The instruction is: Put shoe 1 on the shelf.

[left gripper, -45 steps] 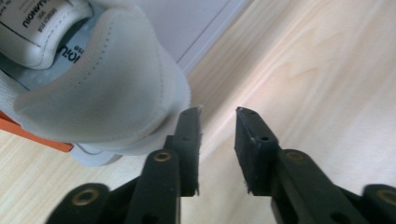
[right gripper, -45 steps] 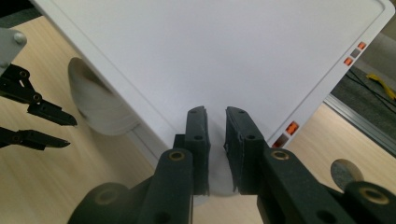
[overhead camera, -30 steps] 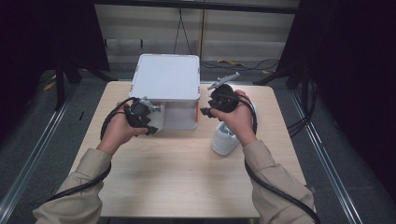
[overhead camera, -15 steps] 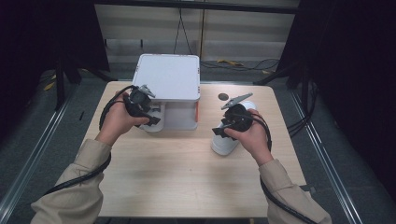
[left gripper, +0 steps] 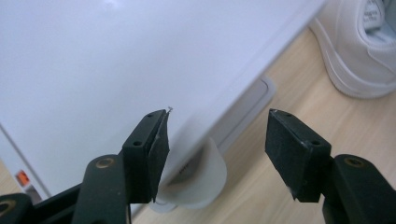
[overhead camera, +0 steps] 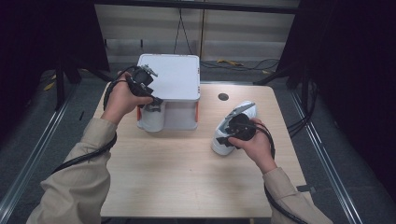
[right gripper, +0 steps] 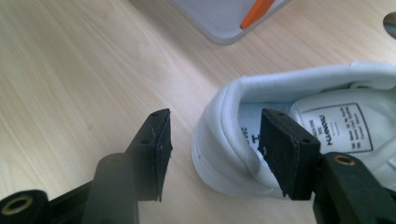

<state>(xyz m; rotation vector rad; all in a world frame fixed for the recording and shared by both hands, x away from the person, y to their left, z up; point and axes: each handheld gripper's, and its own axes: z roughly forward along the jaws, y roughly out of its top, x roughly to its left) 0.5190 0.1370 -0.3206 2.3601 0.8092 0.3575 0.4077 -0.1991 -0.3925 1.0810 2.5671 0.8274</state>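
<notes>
Where jaws gape: shoe [right gripper: 299,140], heel between.

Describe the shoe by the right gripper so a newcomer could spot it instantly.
Start at the wooden table, then the white box at its far edge. Right of the box, apart from it, a white sneaker lies on the bare wood, heel toward the person. Unlike the second shoe pressed against the box front, it lies in the open.

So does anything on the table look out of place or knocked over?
Nothing is spilled or damaged. The one odd thing is the pair of white shoes being split up: one shoe sits pushed against the front of the white box and partly under its lid, while the other shoe lies slanted out on the table.
</notes>
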